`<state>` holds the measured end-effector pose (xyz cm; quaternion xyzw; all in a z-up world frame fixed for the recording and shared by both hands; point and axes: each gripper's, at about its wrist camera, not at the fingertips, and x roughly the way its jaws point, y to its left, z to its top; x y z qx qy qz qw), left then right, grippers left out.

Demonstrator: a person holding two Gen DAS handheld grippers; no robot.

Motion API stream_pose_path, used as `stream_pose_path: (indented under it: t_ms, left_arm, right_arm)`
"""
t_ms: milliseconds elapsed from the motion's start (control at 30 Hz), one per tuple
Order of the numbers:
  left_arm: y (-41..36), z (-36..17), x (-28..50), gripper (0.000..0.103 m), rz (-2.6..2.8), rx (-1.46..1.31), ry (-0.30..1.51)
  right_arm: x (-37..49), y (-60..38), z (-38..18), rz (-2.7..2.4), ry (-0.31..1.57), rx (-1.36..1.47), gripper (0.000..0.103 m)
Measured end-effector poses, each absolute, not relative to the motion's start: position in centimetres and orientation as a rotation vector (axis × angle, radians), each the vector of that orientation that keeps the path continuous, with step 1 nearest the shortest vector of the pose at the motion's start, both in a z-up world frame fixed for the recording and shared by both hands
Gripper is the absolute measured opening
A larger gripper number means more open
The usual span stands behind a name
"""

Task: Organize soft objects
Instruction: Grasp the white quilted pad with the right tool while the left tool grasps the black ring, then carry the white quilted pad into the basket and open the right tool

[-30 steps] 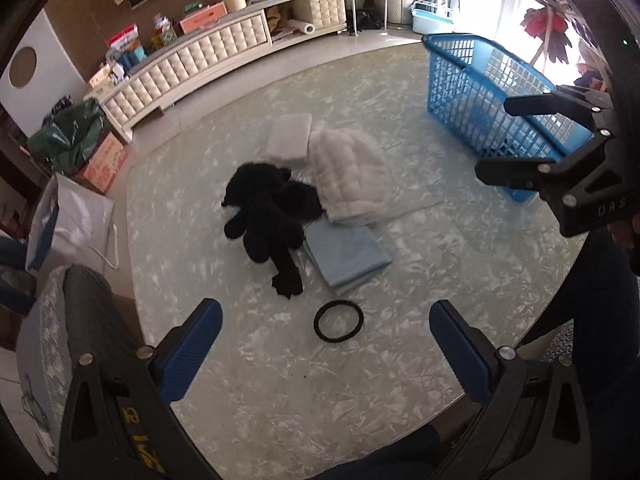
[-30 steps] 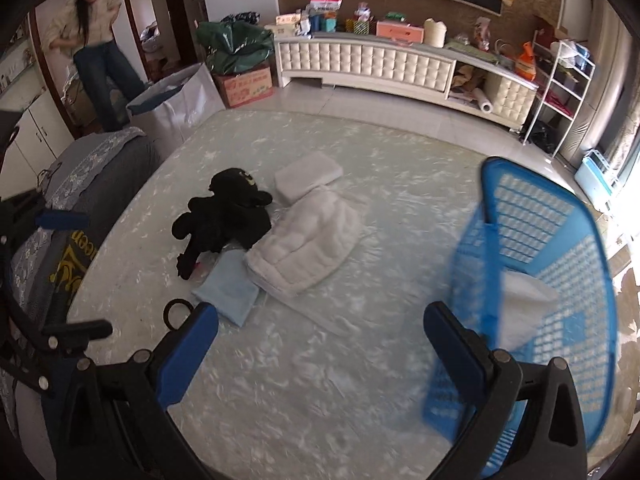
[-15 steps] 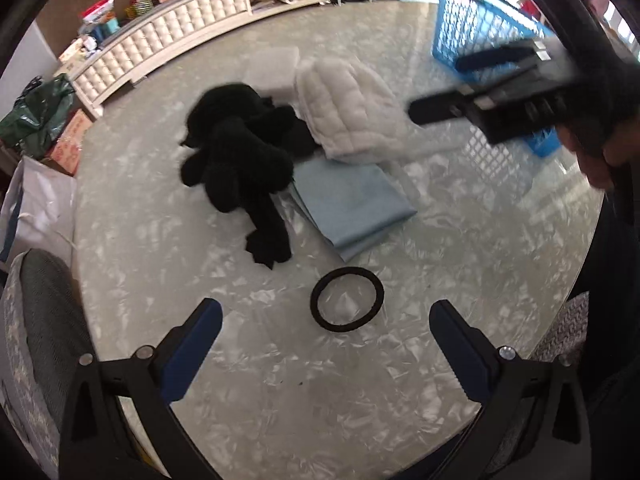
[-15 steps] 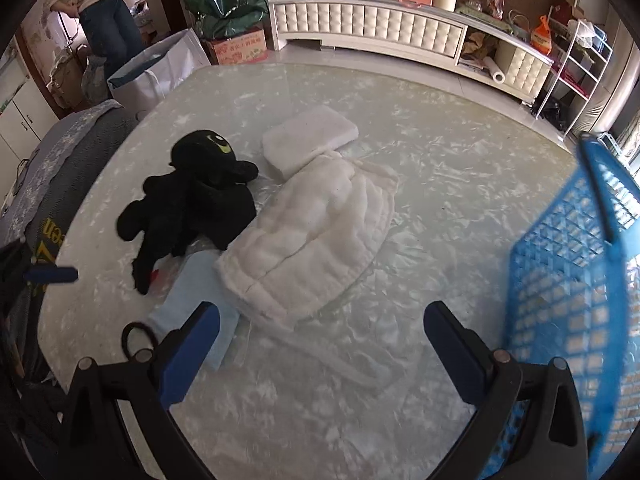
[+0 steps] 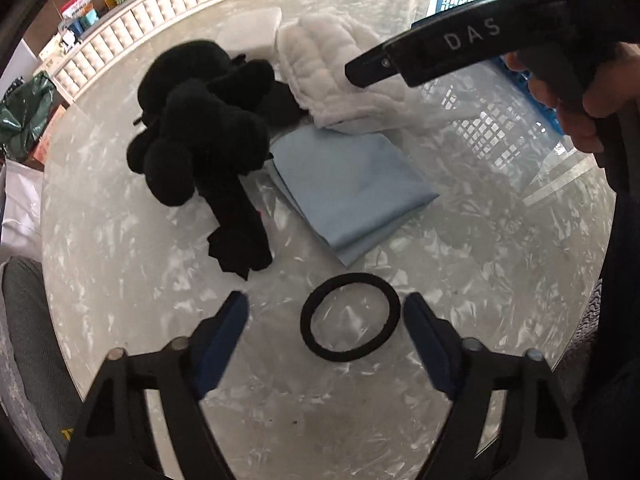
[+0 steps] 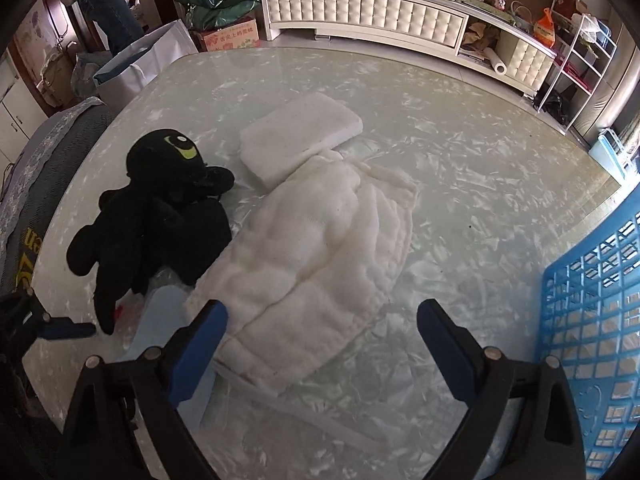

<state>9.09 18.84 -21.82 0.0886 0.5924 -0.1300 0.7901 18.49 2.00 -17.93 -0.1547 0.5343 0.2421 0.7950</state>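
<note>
A black hair band [image 5: 350,317] lies on the marbled table, right in front of my open, empty left gripper [image 5: 326,312]. Beyond it lie a folded light-blue cloth [image 5: 352,188], a black plush toy [image 5: 204,136] and a white quilted pad [image 5: 336,68]. My open, empty right gripper [image 6: 322,324] hovers over the near end of the white quilted pad [image 6: 316,256]. The black plush toy [image 6: 156,216] lies to its left, the light-blue cloth [image 6: 160,316] partly under the pad. A white foam block [image 6: 300,136] lies behind the pad. A blue basket [image 6: 592,340] stands at right.
The table [image 6: 480,184] ends at a rounded edge near me. A grey chair [image 6: 44,168] stands at its left side. A white cabinet [image 6: 380,4], bags and a person are beyond the table. The right gripper's body [image 5: 460,44] crosses the left wrist view's upper right.
Both grippers have dropped lower and closer to the table. The left one has closed in on the hair band. The right one has moved left from the basket to over the white pad.
</note>
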Motion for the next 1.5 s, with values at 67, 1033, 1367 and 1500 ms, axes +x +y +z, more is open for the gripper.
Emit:
stream_pose_path:
  t_ms: [67,1033,1367,1500]
  left_arm:
    - [18.8,-21.7,9.2,0.057,-0.283,0.191,1.262]
    - [17.3,-12.1,6.3,0.012,-0.329,0.141,1.109]
    - [13.9,-9.8,4.8,0.012,-0.337,0.177,1.067]
    - [13.0,-9.0,4.0,0.012,-0.347,0.198,1.046]
  right_arm:
    - [18.8,2.7,-18.3,0.523,1.156,-0.336,0.092]
    - [13.3,-3.4,-13.6,0.658,1.189,-0.243,0.020]
    - [9.5,-5.9,-8.3,0.654,1.096,-0.282,0.020]
    - [8.9,-6.7,-6.5,0.649,1.063,-0.295,0.020]
